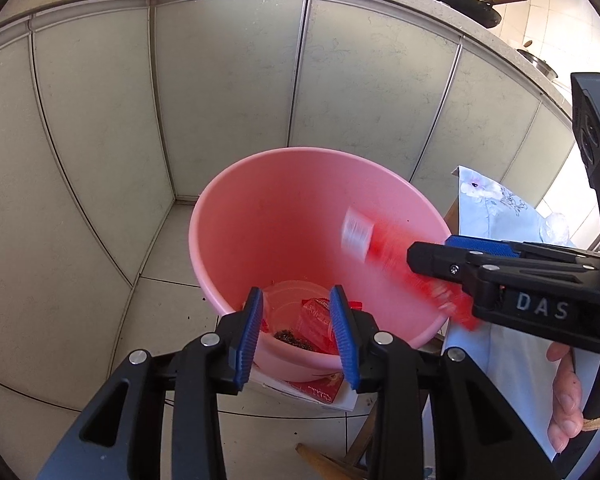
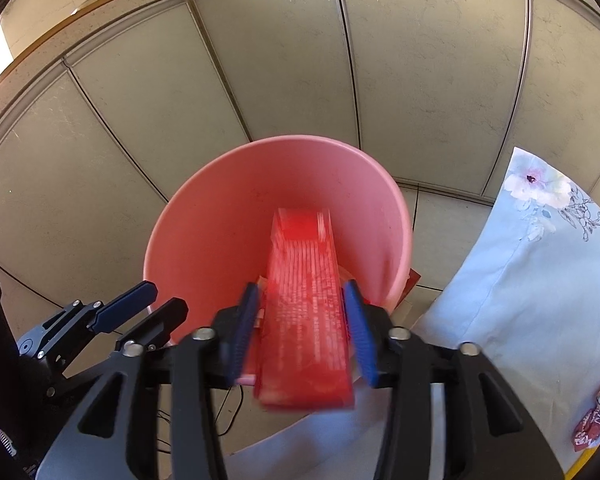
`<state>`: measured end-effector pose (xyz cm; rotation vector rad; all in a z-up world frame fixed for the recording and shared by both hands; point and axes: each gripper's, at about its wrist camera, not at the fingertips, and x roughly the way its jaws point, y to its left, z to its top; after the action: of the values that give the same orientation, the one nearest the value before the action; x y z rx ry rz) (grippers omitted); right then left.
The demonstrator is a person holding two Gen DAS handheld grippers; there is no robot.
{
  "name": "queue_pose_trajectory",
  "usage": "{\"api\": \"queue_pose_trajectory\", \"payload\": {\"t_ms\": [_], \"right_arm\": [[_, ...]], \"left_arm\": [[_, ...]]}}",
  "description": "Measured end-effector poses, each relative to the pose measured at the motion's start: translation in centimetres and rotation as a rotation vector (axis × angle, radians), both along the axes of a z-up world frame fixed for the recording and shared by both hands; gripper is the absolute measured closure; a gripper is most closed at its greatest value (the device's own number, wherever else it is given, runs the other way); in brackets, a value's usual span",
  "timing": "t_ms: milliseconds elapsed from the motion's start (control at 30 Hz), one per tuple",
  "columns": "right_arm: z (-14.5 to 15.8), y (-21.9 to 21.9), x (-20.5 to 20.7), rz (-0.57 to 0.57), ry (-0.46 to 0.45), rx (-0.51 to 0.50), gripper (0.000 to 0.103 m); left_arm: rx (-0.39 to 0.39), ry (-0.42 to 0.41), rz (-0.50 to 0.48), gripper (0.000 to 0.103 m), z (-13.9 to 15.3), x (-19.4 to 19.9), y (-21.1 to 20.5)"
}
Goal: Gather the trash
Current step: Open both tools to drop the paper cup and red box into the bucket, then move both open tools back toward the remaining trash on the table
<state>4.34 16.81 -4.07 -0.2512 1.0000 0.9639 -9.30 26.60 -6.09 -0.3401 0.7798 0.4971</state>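
Observation:
A pink plastic bucket [image 1: 260, 216] stands on the tiled floor before grey cabinet doors; it also shows in the right wrist view [image 2: 220, 224]. Trash lies at its bottom: clear plastic cups and red wrappers [image 1: 312, 320]. A red wrapper [image 2: 304, 312], blurred by motion, lies between the jaws of my right gripper [image 2: 302, 332], which stand apart on either side of it, over the bucket's rim. In the left wrist view the red wrapper [image 1: 380, 248] slides off the right gripper [image 1: 424, 256] into the bucket. My left gripper [image 1: 298, 336] is open and empty over the near rim.
A table with a pale blue flowered cloth [image 2: 532, 280] stands right of the bucket. Red-and-white paper [image 1: 324, 390] lies under the bucket's edge. Pans [image 1: 464, 4] sit on the counter above the cabinets. A hand [image 1: 572, 396] holds the right gripper's handle.

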Motion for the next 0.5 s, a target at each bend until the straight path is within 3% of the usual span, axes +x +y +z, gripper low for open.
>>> {"api": "queue_pose_trajectory", "payload": {"t_ms": [500], "right_arm": [[1.4,-3.8,-1.5,-0.018,-0.075,0.032,0.053]], "left_arm": [[-0.003,-0.024,-0.026,0.069,1.1,0.0,-0.7]]}}
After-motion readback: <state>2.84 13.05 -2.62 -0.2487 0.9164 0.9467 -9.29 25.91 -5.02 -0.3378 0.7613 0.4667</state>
